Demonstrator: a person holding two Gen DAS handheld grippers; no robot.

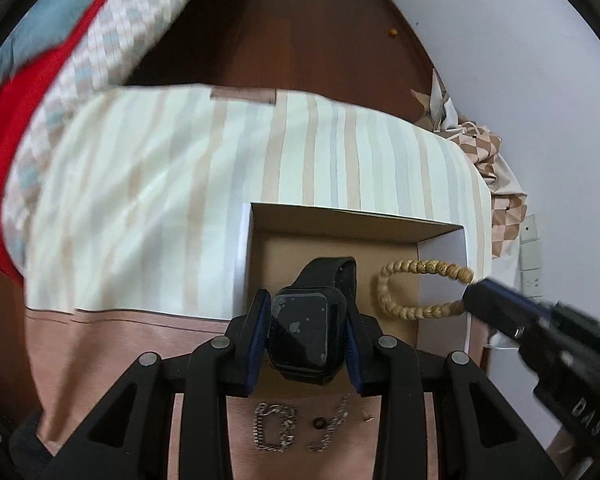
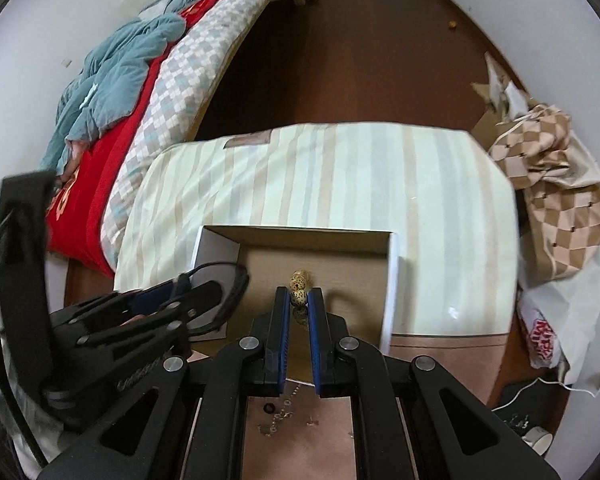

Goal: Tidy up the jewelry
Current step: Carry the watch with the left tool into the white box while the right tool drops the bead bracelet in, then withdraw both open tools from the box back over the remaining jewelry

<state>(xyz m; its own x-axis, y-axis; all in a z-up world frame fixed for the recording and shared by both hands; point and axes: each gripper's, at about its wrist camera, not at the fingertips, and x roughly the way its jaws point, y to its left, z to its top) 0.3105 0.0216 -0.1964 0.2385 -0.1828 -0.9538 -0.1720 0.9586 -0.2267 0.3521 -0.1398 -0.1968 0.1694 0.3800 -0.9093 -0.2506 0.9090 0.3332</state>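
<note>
My left gripper [image 1: 306,312] is shut on a black smartwatch [image 1: 302,330], holding it over the open cardboard box [image 1: 356,216]. Its strap loops out ahead of the fingers. My right gripper [image 2: 299,298] is shut on a tan beaded bracelet [image 2: 300,286], also over the box; the bracelet's loop [image 1: 412,290] hangs in the left wrist view, with the right gripper [image 1: 474,292] pinching one end. A silver chain bracelet [image 1: 273,426], a small dark ring [image 1: 320,424] and a thin chain [image 1: 334,426] lie on the pink cloth below the box.
The box sits on a striped cream cloth [image 2: 340,176] over a low table. A bed with red and checked covers [image 2: 159,92] is at the left. A checkered bag [image 2: 556,200] and white bags [image 2: 548,320] stand at the right against the wall.
</note>
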